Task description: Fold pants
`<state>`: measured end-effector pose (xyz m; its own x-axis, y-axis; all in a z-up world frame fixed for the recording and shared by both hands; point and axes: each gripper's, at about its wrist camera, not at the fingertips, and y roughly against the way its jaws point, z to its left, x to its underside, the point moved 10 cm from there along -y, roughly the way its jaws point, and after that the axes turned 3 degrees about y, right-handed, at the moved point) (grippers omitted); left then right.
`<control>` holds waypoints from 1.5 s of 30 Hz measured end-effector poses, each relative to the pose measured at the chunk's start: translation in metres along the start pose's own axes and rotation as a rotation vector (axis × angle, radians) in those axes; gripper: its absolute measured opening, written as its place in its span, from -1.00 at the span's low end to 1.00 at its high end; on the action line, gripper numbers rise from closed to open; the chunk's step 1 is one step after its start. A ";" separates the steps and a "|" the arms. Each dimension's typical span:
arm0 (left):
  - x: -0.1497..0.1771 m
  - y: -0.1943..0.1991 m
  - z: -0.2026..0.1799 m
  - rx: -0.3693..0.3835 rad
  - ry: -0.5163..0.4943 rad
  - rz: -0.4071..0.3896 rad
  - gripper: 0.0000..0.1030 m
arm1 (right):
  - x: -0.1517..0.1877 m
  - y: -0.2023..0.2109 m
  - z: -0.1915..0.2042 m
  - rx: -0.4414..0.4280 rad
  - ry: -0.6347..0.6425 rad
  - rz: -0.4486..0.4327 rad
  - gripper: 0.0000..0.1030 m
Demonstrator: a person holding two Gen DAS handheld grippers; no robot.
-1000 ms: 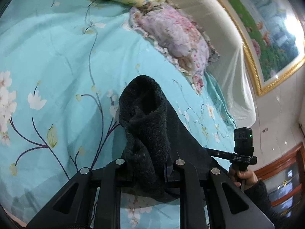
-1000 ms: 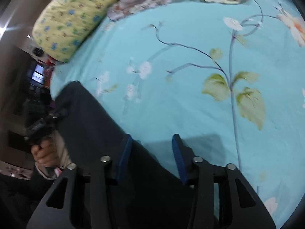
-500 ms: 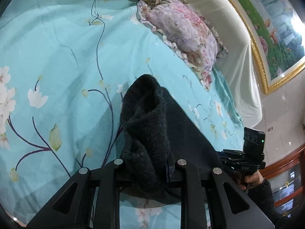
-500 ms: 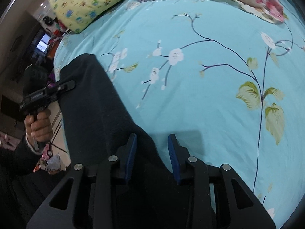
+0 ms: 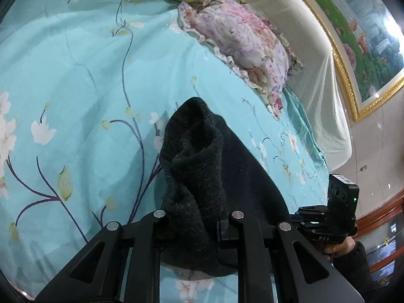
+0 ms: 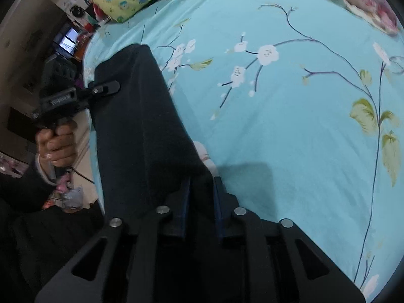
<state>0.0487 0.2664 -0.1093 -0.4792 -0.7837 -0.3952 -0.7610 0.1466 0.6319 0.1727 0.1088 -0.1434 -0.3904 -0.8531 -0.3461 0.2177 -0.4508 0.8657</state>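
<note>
While 1 pr pants (image 5: 202, 166) lies on bedspread (image 5: 75, 75), L gripper (image 5: 195, 223) clamped on fleece, R gripper (image 6: 202, 189) fingers just closing on fabric, 2 pillows (image 5: 242, 40).

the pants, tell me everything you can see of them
The pants are dark, nearly black, with a smooth outer face and a fuzzy fleece lining showing at the bunched end. They lie stretched along the edge of the turquoise floral bedsheet. The left gripper is shut on the fleecy end; the right gripper has just closed its jaws on the other end.

Fuzzy dark pants (image 5: 194, 176), smooth printed cotton bedsheet (image 5: 75, 75)
</note>
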 end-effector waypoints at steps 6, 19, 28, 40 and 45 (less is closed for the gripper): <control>-0.024 0.077 -0.068 0.198 -0.074 -0.123 -0.71 | -0.019 0.047 0.011 0.259 0.059 -0.139 -0.79; -0.030 0.055 -0.001 0.098 -0.121 -0.117 -0.71 | -0.076 0.058 0.002 0.596 0.077 -0.341 -0.90; -0.012 0.028 0.048 -0.041 -0.137 -0.064 -0.55 | -0.066 0.009 -0.004 0.533 -0.010 -0.306 -0.69; -0.016 0.096 0.042 -0.091 -0.149 -0.175 -0.32 | -0.020 0.084 0.001 0.492 -0.194 -0.491 0.08; -0.018 0.100 0.002 -0.019 -0.186 -0.175 -0.21 | 0.018 0.115 0.006 0.461 -0.296 -0.571 0.09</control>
<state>-0.0197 0.2963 -0.0405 -0.4141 -0.6712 -0.6149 -0.8323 0.0058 0.5542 0.1854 0.0431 -0.0480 -0.5657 -0.3880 -0.7276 -0.4558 -0.5883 0.6680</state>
